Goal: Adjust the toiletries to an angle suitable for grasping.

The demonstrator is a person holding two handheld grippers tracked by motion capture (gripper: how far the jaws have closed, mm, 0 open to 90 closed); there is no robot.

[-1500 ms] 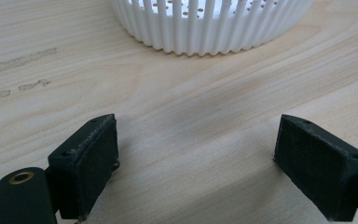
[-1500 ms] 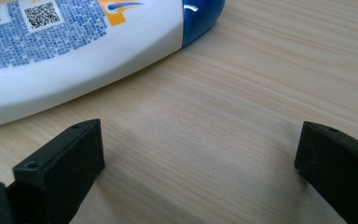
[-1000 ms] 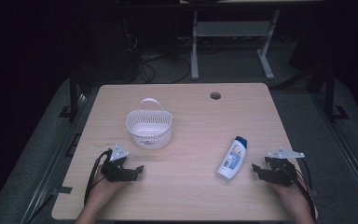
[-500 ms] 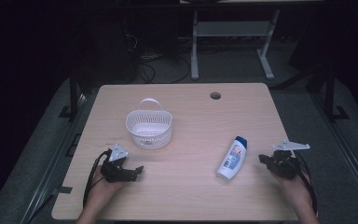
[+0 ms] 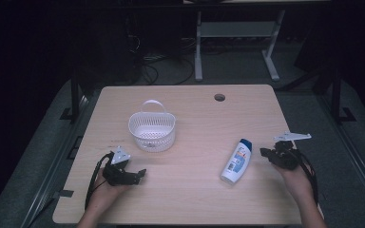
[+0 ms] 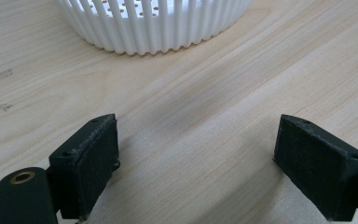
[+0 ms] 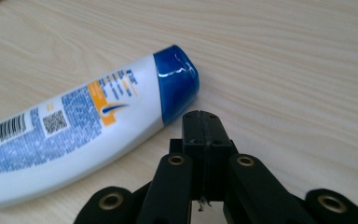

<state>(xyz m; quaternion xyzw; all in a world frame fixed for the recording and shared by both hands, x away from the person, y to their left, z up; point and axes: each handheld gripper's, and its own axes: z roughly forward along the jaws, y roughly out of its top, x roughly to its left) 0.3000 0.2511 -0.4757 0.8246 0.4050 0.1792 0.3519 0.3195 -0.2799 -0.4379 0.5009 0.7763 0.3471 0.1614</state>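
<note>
**Bottle lies flat, both grippers empty**

The white bottle (image 5: 236, 161) with a blue cap lies on the table (image 5: 195, 199), well right of the white basket (image 5: 152, 132). The right gripper (image 5: 264, 153), jaws pressed together on nothing, sits just beside its cap. The left gripper (image 5: 140, 174) gapes wide below the basket. Label print is too blurred to read.

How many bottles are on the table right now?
1. The white bottle with a blue cap lies on its side on the table's right half, just left of the right gripper, well right of the white basket. The basket looks empty.
</note>
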